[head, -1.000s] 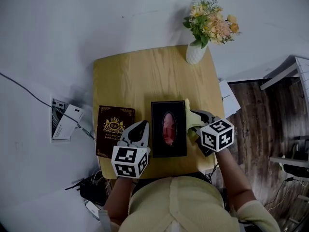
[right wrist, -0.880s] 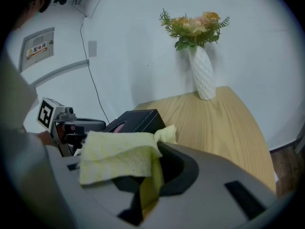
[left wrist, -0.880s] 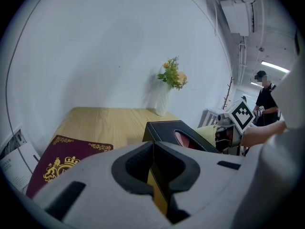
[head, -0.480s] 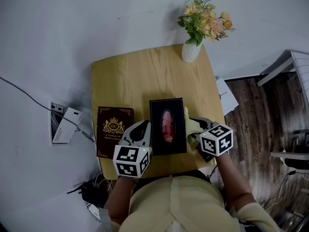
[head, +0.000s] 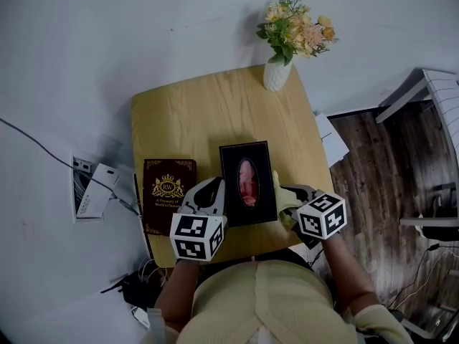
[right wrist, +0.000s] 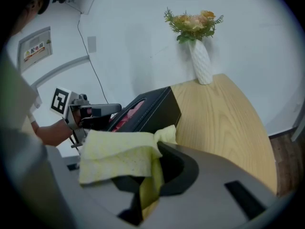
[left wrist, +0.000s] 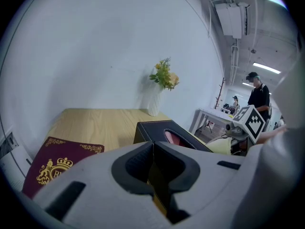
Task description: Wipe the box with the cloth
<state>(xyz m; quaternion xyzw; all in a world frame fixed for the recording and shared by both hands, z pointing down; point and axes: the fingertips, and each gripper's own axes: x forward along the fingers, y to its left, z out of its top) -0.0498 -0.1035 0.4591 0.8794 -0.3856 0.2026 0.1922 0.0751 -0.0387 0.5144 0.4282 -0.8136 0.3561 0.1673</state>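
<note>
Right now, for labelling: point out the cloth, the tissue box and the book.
yellow cloth [right wrist: 119, 154]: right gripper view, top fold
black tissue box [head: 247, 151]: head view, top face
maroon book [head: 165, 189]: head view, cover

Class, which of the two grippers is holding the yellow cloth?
The right gripper: its jaws clamp the yellow cloth. The left gripper is shut on nothing.

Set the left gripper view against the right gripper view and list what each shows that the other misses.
Left gripper view only: the maroon book, a standing person in a far room. Right gripper view only: a wall plate, and the right tongs pinching the yellow cloth up close. Both: the black tissue box, the vase of flowers, the wooden table, that yellow cloth.
</note>
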